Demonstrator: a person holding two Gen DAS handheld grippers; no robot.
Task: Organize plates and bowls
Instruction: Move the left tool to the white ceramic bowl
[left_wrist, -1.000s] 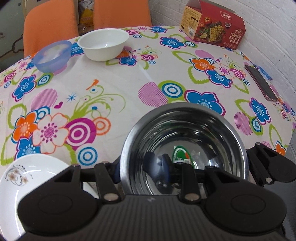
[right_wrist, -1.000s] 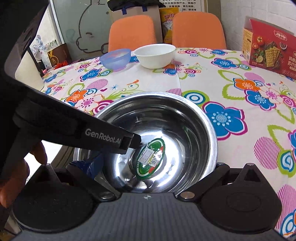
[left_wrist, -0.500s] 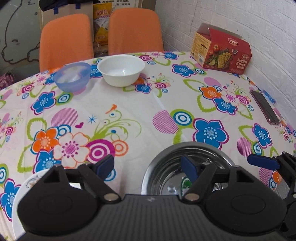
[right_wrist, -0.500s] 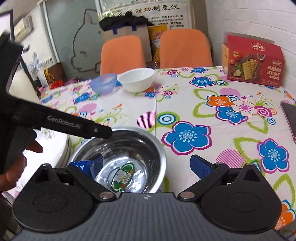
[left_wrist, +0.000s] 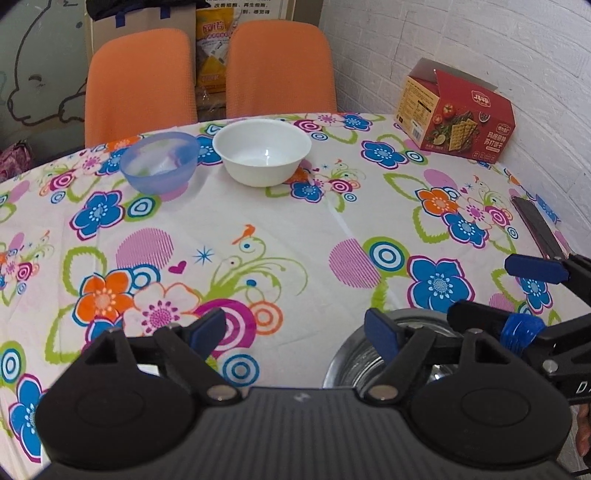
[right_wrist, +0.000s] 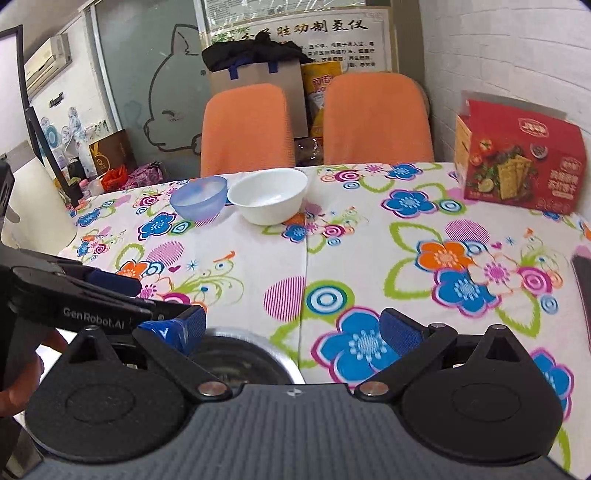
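My left gripper (left_wrist: 295, 330) stands spread wide with nothing between its blue pads, above the flowered tablecloth (left_wrist: 280, 221). My right gripper (right_wrist: 291, 326) is likewise spread and empty. The steel bowl (left_wrist: 354, 354) sits on the cloth at the near edge, low in both views: it lies under and just behind my left gripper's right finger (left_wrist: 380, 334), and under my right gripper's left finger (right_wrist: 184, 328). Neither finger visibly grips its rim. Across the table, near the two orange chairs (left_wrist: 207, 70), the white bowl (left_wrist: 262, 151) stands upright just beside the translucent blue bowl (left_wrist: 159, 160), which is to its left; the two look apart by a narrow gap. A red cracker box (left_wrist: 458, 114) stands at the far right by the wall.
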